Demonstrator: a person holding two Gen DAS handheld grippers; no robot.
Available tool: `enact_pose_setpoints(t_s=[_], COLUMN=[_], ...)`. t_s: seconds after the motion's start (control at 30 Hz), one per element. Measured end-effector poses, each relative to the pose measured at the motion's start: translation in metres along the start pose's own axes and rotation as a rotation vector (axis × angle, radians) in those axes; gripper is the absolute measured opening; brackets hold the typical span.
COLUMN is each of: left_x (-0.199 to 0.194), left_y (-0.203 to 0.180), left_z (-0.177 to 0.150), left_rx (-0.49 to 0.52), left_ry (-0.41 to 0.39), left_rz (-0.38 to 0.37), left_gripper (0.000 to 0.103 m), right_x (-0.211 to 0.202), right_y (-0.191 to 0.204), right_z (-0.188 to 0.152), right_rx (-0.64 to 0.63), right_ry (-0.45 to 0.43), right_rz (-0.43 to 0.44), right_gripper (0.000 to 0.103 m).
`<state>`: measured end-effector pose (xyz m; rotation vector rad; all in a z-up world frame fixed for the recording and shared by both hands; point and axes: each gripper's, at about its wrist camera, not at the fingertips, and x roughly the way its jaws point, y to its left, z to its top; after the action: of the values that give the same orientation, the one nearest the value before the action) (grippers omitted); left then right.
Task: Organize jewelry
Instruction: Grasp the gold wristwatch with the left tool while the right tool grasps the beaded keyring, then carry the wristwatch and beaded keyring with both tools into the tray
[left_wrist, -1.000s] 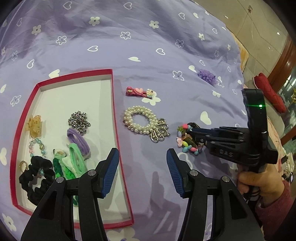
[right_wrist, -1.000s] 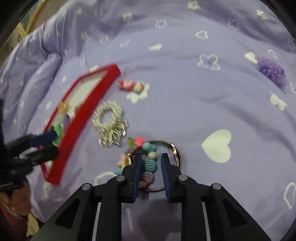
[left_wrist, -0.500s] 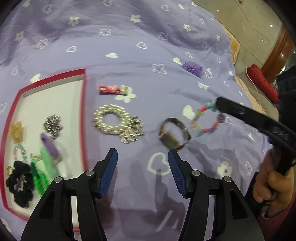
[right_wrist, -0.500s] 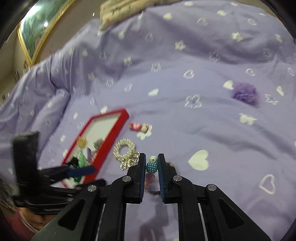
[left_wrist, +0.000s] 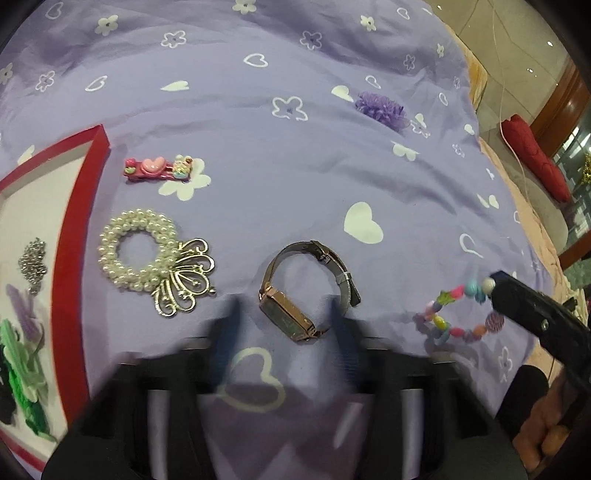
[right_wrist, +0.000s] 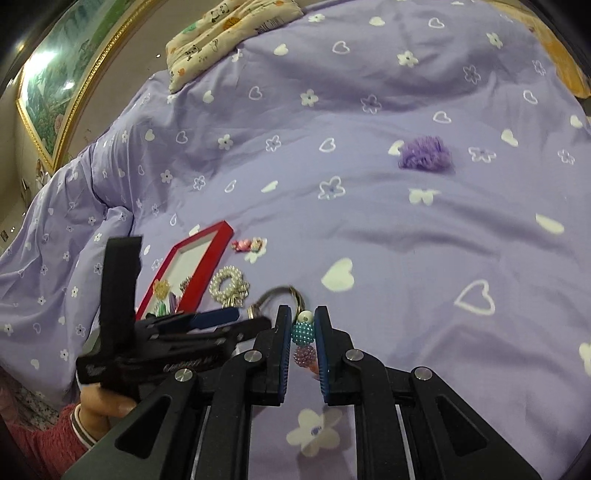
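Note:
My right gripper (right_wrist: 303, 332) is shut on a colourful bead bracelet (right_wrist: 303, 334) and holds it above the purple bedspread; in the left wrist view the bracelet (left_wrist: 458, 317) hangs from the right gripper (left_wrist: 495, 288) at the right. My left gripper (left_wrist: 282, 314) is open, blurred, and hovers just short of a rose-gold watch (left_wrist: 295, 295). A pearl scrunchie with a silver charm (left_wrist: 147, 258) and a pink hair clip (left_wrist: 159, 168) lie left of the watch. The red-rimmed tray (left_wrist: 79, 221) at the left holds hair ties and a chain.
A purple fabric flower (left_wrist: 382, 107) lies far back on the bedspread, also in the right wrist view (right_wrist: 424, 153). A patterned pillow (right_wrist: 221, 29) sits at the head of the bed. A red cushion (left_wrist: 535, 158) lies on the floor past the bed's right edge.
My right gripper lifted the bead bracelet off the bed and drew back to the right, uncovering the watch. My left gripper shifted right from the tray toward the watch.

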<state>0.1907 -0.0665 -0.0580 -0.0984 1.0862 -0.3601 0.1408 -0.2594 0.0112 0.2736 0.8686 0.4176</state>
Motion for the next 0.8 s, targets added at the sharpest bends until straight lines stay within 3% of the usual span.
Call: enact_pose_setpoints(t_s=[0.2,0.8], left_x=[-0.004,-0.084], left_y=[0.003,0.047], left_z=[-0.003,-0.03], left_rx=[0.004,-0.066], left_ry=[-0.011,-0.138], left_rz=[0.004,0.051], left_gripper=[0.007,0.007], right_x=[0.003,0.005], right_y=[-0.002,0.053], right_z=[-0.01,-0.006], right_rx=[0.013,-0.068], right_ry=[0.015,0.01], right_rz=[0.022,0.099], right_gripper=[0.012,0.012])
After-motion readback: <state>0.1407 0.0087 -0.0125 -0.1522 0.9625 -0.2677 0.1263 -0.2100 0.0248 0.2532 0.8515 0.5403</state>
